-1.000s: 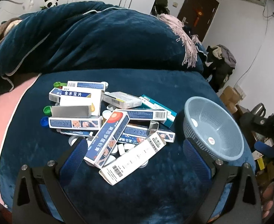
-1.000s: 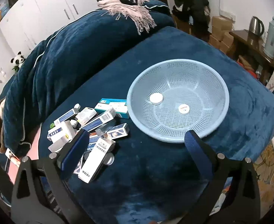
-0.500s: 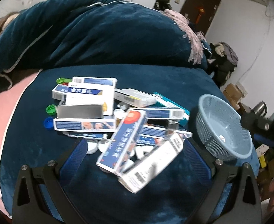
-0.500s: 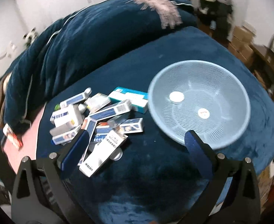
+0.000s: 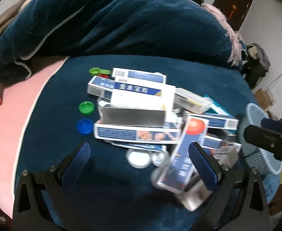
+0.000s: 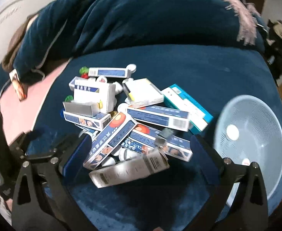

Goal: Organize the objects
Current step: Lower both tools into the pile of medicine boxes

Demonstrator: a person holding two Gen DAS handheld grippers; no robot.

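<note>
Hovering over a jumbled pile of medicine boxes (image 6: 133, 119) on the dark blue plush surface (image 6: 198, 73), both grippers had their fingers spread wide and held nothing. The left gripper (image 5: 141, 165) sat low over the near edge of the heap, with a white cap (image 5: 138, 156) between its fingers and a green cap (image 5: 86, 108) and a blue cap (image 5: 84, 126) lying just left of the boxes. The right gripper (image 6: 139, 159) framed the long white box (image 6: 129, 170) at the front of the pile, while the pale blue basket (image 6: 256, 134) stood just right of the boxes with a white cap (image 6: 232, 131) inside.
</note>
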